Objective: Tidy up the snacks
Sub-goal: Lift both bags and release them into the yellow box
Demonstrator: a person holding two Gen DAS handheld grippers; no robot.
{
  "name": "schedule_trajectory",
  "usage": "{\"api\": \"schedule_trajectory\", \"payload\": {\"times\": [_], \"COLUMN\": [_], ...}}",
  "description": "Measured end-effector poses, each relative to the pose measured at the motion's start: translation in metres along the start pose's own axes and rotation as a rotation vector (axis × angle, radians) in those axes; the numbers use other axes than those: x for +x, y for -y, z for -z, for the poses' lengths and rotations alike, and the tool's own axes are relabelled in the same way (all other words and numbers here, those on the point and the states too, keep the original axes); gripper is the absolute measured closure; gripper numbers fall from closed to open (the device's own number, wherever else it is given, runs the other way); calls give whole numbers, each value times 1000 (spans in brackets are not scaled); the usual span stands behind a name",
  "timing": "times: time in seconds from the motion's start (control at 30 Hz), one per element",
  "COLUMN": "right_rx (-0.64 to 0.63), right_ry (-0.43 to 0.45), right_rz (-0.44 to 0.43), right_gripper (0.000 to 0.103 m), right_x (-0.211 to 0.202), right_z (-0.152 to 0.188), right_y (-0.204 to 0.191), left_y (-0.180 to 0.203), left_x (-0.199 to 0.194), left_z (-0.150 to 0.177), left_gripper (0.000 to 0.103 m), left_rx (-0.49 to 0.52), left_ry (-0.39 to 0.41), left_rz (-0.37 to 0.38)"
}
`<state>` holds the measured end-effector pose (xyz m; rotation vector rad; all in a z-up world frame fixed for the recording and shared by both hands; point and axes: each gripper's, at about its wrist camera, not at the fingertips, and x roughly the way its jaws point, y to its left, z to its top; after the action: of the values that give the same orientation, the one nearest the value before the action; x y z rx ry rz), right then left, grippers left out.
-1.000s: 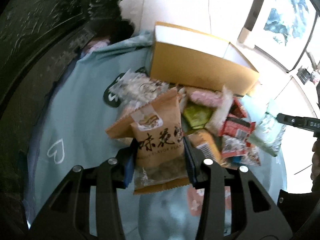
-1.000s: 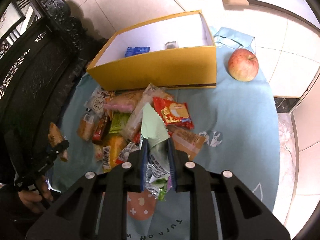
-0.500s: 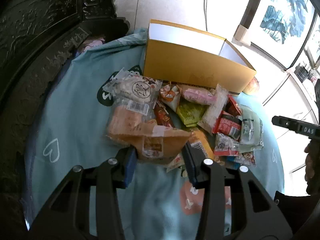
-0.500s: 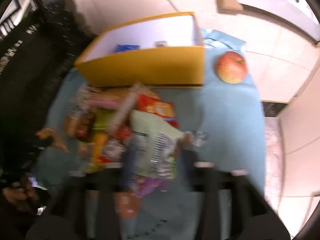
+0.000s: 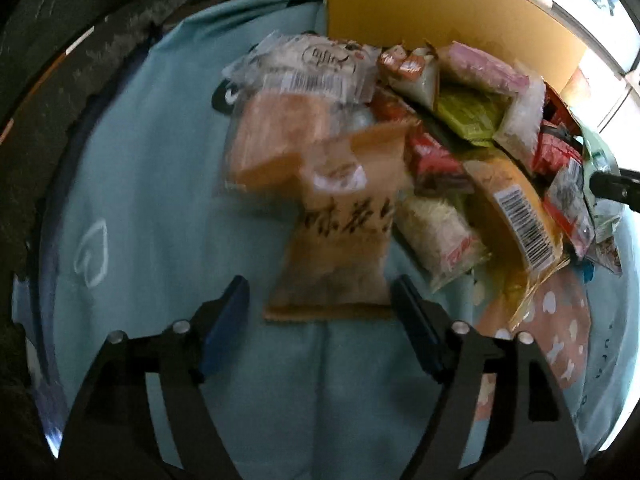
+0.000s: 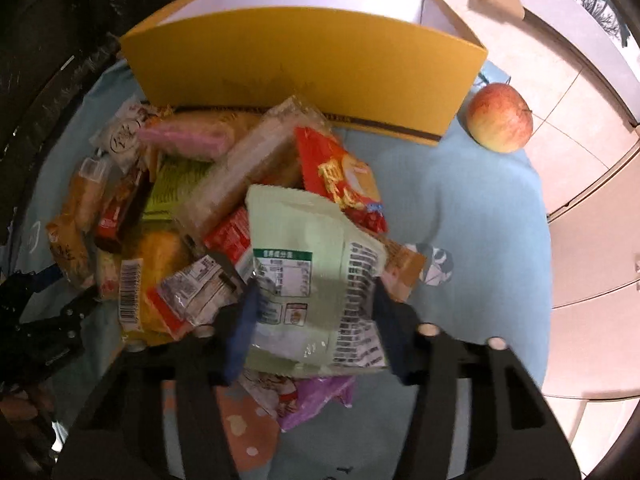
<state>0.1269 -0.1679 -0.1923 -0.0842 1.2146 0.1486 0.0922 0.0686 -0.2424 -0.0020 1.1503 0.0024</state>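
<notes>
Yellow box [image 6: 304, 60] anchors us: snack pile [image 5: 460, 152] just in front. Our left claw [image 5: 320, 300] is opening, brown bag [image 5: 340, 240] loose between its pads. Right claw [image 6: 314, 304] is closing around green bag [image 6: 308, 276], grip unclear; apple [image 6: 500, 118] right of box.

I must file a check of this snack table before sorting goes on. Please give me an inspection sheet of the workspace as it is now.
Surface: blue cloth with heart prints covers the table.
Job's things: yellow box behind a heap of snack packets; brown packet and green packet at its near edge.
Clutter: apple on the cloth, right of the box.
Grippers: left gripper opening, brown packet between its jaws, left pad clear of it; right gripper closing around the green packet.
Cables: nothing seen.
Surroundings: dark carved furniture on one side, pale tiled floor on the other.
</notes>
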Motion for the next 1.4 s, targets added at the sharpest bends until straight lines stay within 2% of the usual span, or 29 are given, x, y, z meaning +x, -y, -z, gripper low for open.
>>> {"api": "schedule_trajectory", "payload": {"times": [0.03, 0.1, 0.17, 0.2, 0.23, 0.37, 0.43, 0.47, 0.53, 0.57, 0.6, 0.67, 0.7, 0.73, 0.77, 0.8, 0.9, 0.97, 1.17, 1.4], "right_rx": [2, 40, 62, 68, 77, 114, 122, 127, 138, 139, 137, 130, 124, 122, 123, 125, 122, 130, 138, 121], "right_ry": [0, 17, 40, 51, 62, 100, 101, 98, 86, 82, 82, 79, 76, 74, 73, 75, 97, 110, 159, 253], "right_rz": [-14, -81, -121, -132, -145, -188, -191, -192, -191, -190, -191, -190, -188, -186, -184, -181, -175, -184, -229, -252], "right_gripper": [59, 61, 61, 61, 61, 61, 61, 61, 61, 61, 61, 60, 60, 60, 60, 60, 60, 60, 60, 60], "right_x": [-2, -14, -27, -33, -39, -60, -64, -64, -62, -63, -62, -63, -63, -63, -64, -65, -71, -75, -89, -124], "right_z": [2, 7, 13, 15, 17, 19, 20, 21, 24, 26, 27, 29, 30, 31, 31, 32, 32, 32, 30, 0], "right_y": [4, 14, 22, 25, 28, 39, 40, 43, 45, 45, 42, 40, 39, 39, 39, 39, 42, 45, 44, 42], "left_y": [-3, -7, -11, -13, -14, -18, -17, -15, -8, -5, -2, 5, 9, 13, 15, 14, -1, -3, 9, 29], "left_x": [-1, -9, -16, -21, -26, -40, -36, -28, -20, -22, -27, -31, -29, -24, -17, -10, -14, -27, -86, -130], "left_z": [2, 2, 2, 1, 0, -3, -4, -5, -6, -6, -7, -9, -11, -12, -14, -13, -12, -9, -8, -53], "left_gripper": [30, 43, 47, 56, 59, 65, 64, 60, 43, 25, 15, 12, 13, 16, 52, 67, 74, 74, 74, 74], "left_rx": [-11, -14, -32, -35, -39, -54, -46, -34, -12, -2, 7, 46, 74, 99, 121, 127, 50, 33, 67, 74], "left_ry": [5, 39, 64, 78, 89, 129, 109, 66, 46, 73, 114, 163, 163, 155, 128, 92, 87, 104, 243, 352], "left_rz": [23, 41, 76, 87, 103, 128, 125, 118, 44, 16, -6, -18, -21, -23, -24, -23, 69, 103, 171, 207]}}
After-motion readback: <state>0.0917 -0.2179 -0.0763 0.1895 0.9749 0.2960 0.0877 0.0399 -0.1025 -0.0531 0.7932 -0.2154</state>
